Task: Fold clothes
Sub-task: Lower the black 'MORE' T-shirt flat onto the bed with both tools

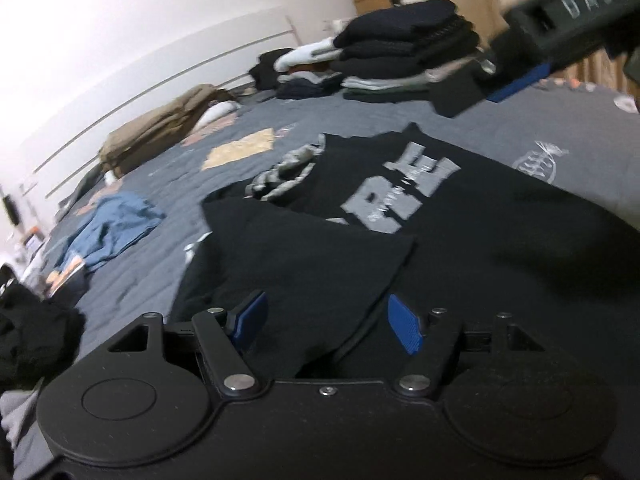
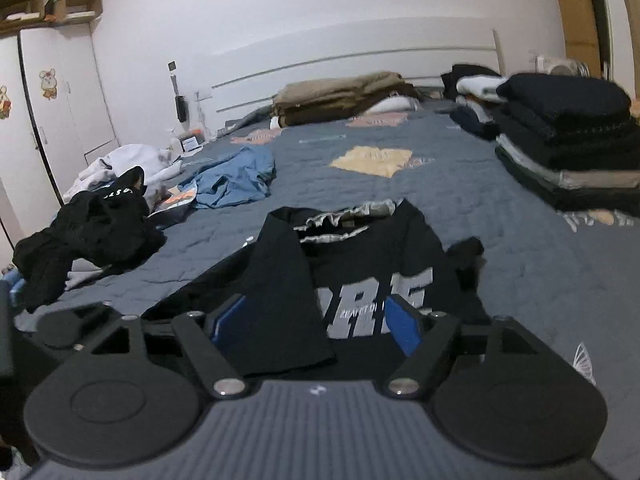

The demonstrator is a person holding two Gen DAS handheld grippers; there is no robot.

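Nearest the lens in each wrist view are blue-padded jaws standing well apart over black cloth. In its own view the left gripper (image 1: 326, 322) has a folded flap of the black T-shirt (image 1: 460, 216) lying between its pads, but neither pad presses on it. The right gripper (image 2: 316, 322) hangs just as wide over the shirt's printed chest and grips nothing.

The shirt lies flat near the bed's near edge, its collar pointing toward the headboard, with one side panel already laid across the grey lettering. I judge the fold to be midway. The next move seems to call for closing on the opposite side or the hem and carrying it over without dragging the first flap loose.

Going left to right across the quilt (image 2: 400, 208): a black heap (image 2: 88, 236) and a white garment (image 2: 132, 160) by the left edge, a crumpled blue shirt (image 2: 236, 178), brown folded bedding (image 2: 340, 98) against the headboard, then the stack of folded clothes (image 2: 568, 136) along the right edge. All of them lie well apart from the shirt, so nothing blocks the fold.
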